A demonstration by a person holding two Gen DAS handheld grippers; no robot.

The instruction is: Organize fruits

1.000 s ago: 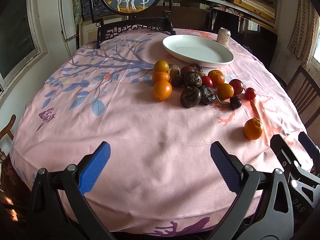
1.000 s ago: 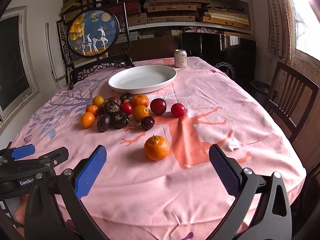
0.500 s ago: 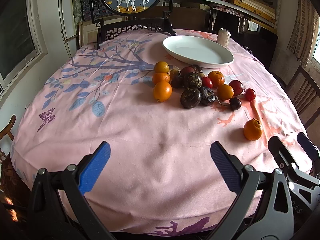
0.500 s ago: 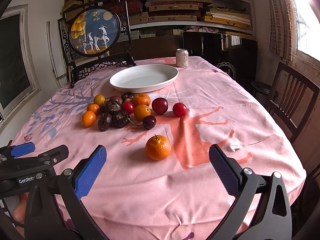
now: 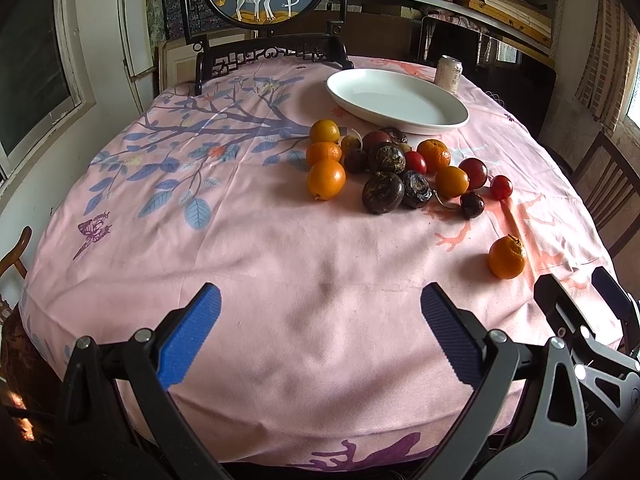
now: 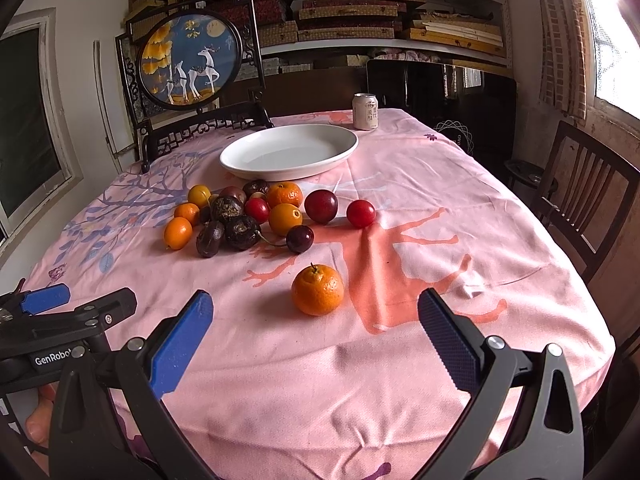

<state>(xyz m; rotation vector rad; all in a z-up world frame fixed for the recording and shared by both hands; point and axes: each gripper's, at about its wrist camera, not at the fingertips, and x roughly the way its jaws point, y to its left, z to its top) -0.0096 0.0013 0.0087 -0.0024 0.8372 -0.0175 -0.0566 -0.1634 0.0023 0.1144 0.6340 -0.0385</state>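
A pile of fruit (image 5: 394, 170) lies mid-table: oranges, dark wrinkled passion fruits, red plums and cherries; it also shows in the right wrist view (image 6: 248, 216). A lone tangerine (image 6: 317, 290) sits nearer, just ahead of my right gripper (image 6: 316, 334), which is open and empty. The same tangerine (image 5: 506, 258) lies right of my left gripper (image 5: 320, 320), also open and empty, low over the near table edge. An empty white oval plate (image 5: 396, 100) (image 6: 288, 152) stands behind the pile.
A drink can (image 6: 365, 111) stands behind the plate. A carved black chair with a round deer picture (image 6: 188, 64) is at the far side. A wooden chair (image 6: 592, 200) stands at the right. The pink tablecloth (image 5: 240, 240) covers the round table.
Both grippers have crept slightly forward toward the fruit; the tangerine sits a little closer to the right gripper. Both stay open. No fruit has moved.
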